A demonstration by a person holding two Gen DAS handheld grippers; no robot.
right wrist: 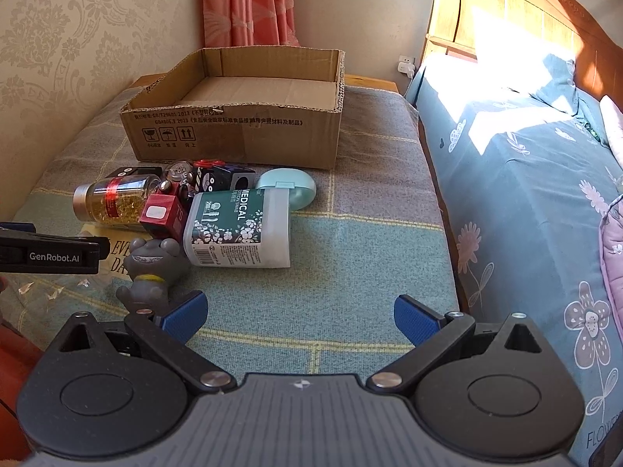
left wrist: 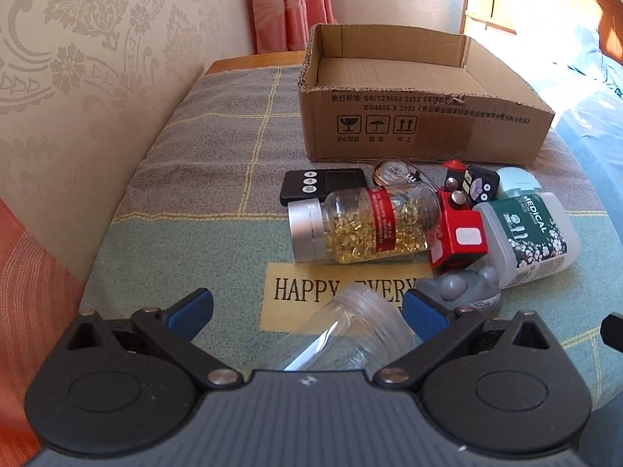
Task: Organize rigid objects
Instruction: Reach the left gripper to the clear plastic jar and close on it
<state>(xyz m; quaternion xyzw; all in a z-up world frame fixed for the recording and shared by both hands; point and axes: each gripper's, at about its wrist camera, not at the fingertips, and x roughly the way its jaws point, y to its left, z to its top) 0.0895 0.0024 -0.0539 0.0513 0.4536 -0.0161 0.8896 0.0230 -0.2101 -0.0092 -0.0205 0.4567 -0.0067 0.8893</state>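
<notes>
Left tongs (left wrist: 307, 313): spread wide, blue pads on either side of a clear empty jar (left wrist: 350, 334) that lies on its side with its threaded mouth pointing away; can't tell if the pads touch it, they look apart from the glass.
Right tongs (right wrist: 300, 317): wide open too, nothing between them, just blanket below.
Branding: side of the left tongs in the right wrist view reads "GenRobot.AI".
Cardboard box (left wrist: 424, 124): open top, inside looks bare, sits at the far end of the blanket; print says "GB/T29601 2023" and "GB4806.9 2023" plus fragile, umbrella and this-way-up icons.
Blanket (left wrist: 218, 163): checked grey and teal, yellow patch reading "HAPPY EVERY", rest hidden by the jar.
Capsule bottle (left wrist: 362, 225): on its side, silver cap, red label, full of golden softgels, just in front of the box.
Swab tub (right wrist: 237, 227): white, lying down, dark green label "MEDICAL COTTON SWAB", touching the red toy.
Red toy (left wrist: 459, 237): boxy, white square on its face, wedged between bottle and tub.
Grey figurine (right wrist: 153, 264): grinning, just beside the right tongs' left pad.
Black gadget (left wrist: 323, 185): flat, three white buttons, behind the bottle.
Mint case (right wrist: 292, 190): behind the tub.
</notes>
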